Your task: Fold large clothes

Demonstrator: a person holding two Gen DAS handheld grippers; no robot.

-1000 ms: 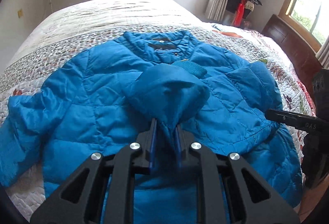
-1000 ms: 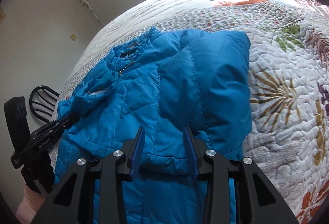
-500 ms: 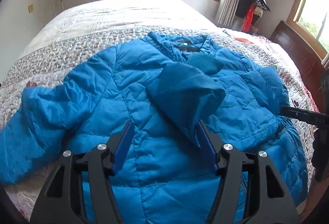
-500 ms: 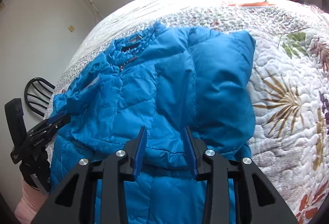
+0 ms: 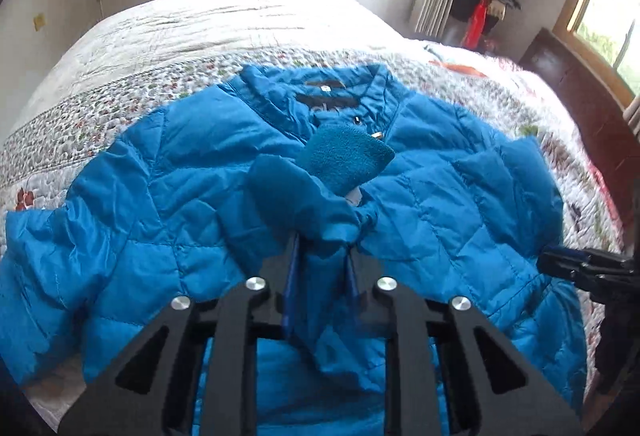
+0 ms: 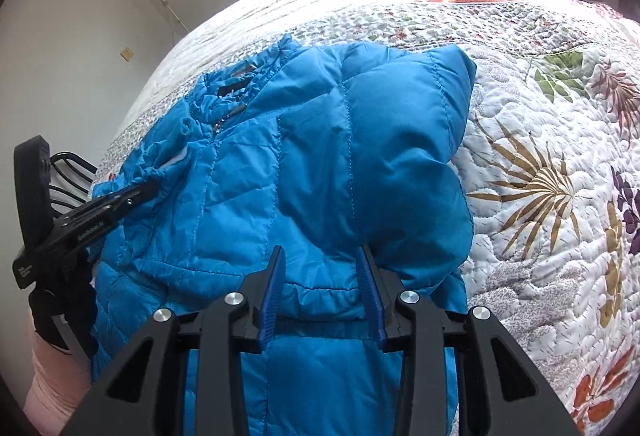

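Observation:
A blue quilted puffer jacket (image 5: 168, 188) lies front up on the bed, collar toward the far side. My left gripper (image 5: 320, 248) is shut on the cuff end of a sleeve (image 5: 308, 196) folded across the chest; its knit cuff (image 5: 344, 156) points at the collar. In the right wrist view the jacket (image 6: 280, 176) fills the middle, with the other sleeve (image 6: 412, 140) folded over the body. My right gripper (image 6: 320, 256) is open, its jaws standing over that folded sleeve near the hem. The left gripper also shows in the right wrist view (image 6: 136, 194).
The bed carries a white floral quilt (image 6: 540, 164). A dark wooden headboard (image 5: 580, 88) stands at the right. A black chair back (image 6: 68, 176) stands by the bed's left side. Windows and hanging clothes (image 5: 488, 4) are on the far wall.
My left gripper was shut on the sleeve, opened half a second ago, and has closed again on the sleeve end. My right gripper has stayed open over the folded sleeve.

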